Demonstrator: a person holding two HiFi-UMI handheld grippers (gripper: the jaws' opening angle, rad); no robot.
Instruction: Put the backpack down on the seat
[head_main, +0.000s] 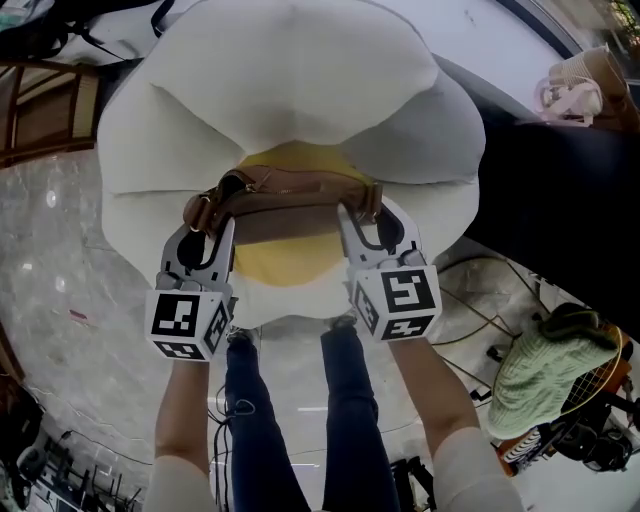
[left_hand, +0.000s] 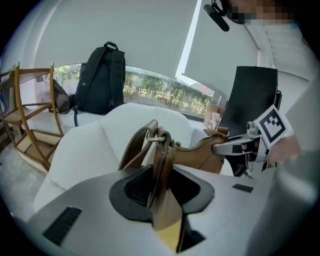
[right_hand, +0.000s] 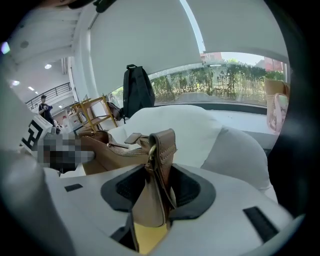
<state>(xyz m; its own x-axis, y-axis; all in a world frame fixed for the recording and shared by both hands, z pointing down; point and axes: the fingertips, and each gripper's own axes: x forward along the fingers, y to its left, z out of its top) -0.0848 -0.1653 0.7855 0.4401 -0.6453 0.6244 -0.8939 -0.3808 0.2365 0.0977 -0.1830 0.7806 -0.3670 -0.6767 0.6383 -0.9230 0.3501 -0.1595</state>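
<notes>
Backpack (head_main: 290, 195): a small tan leather one, slung level between the two grippers over the white armchair (head_main: 300, 90)
Place: low over the yellow seat cushion (head_main: 285, 262), towards the seat's front edge; I cannot tell whether its underside touches the cushion
Left gripper (head_main: 207, 218): jaws drawn in fairly close and pinched on the strap and leather tab below the brass ring (left_hand: 156, 138) at the bag's left end
Right gripper (head_main: 362, 215): jaws set wider, clamped on the thick stitched tab at the bag's right end
Weight: looks light, since it is carried on two end pinches alone
Stiffness: soft leather, and I would expect it to slump and fold once the seat takes it
Surface: the leather looks smooth, so a thin strap may creep through the pads, while the stitched tabs should bite better
Best hold: both ends at the strap anchors, as now, which keeps the zip uppermost and the body level
Not to confuse: a black rucksack (left_hand: 102, 80) stands propped on the ledge behind the armchair
</notes>
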